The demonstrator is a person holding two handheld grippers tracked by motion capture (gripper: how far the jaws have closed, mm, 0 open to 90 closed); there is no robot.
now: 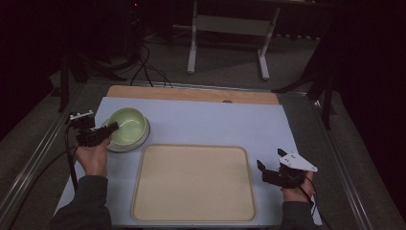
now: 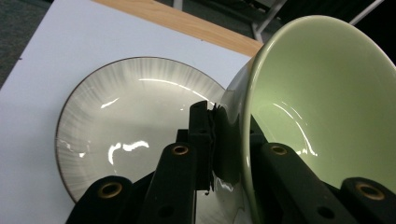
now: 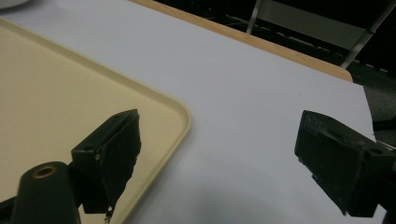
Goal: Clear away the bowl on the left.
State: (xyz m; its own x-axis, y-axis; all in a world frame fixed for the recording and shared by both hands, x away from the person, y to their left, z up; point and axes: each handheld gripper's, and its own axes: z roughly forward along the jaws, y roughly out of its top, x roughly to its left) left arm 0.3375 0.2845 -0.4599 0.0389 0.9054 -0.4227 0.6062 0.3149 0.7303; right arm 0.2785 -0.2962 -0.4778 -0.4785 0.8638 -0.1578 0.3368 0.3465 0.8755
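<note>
Dim surroundings framed a table covered by a pale blue mat point(image 1: 201, 122), with a wooden edge strip point(image 1: 191, 93) along its far side and a white desk frame point(image 1: 230, 28) on the floor beyond. A cream tray point(image 1: 194, 184) lay empty on the near middle of the mat. At the far left corner a pale green bowl point(image 1: 127, 125) was seen sitting over a grey-streaked plate point(image 2: 126, 126). The left gripper point(image 1: 107, 129) was closed on the bowl's rim, one jaw inside the bowl and one against its outer wall; in the left gripper view the bowl appeared tilted, and whether it touched the plate could not be told. The tray lay to the right of the bowl and nearer the person, just beside the plate, so a short carry that way was judged the likely next move. The right gripper point(image 1: 270, 173) was held with jaws wide and empty just off the tray's right edge, well apart from the bowl.
</note>
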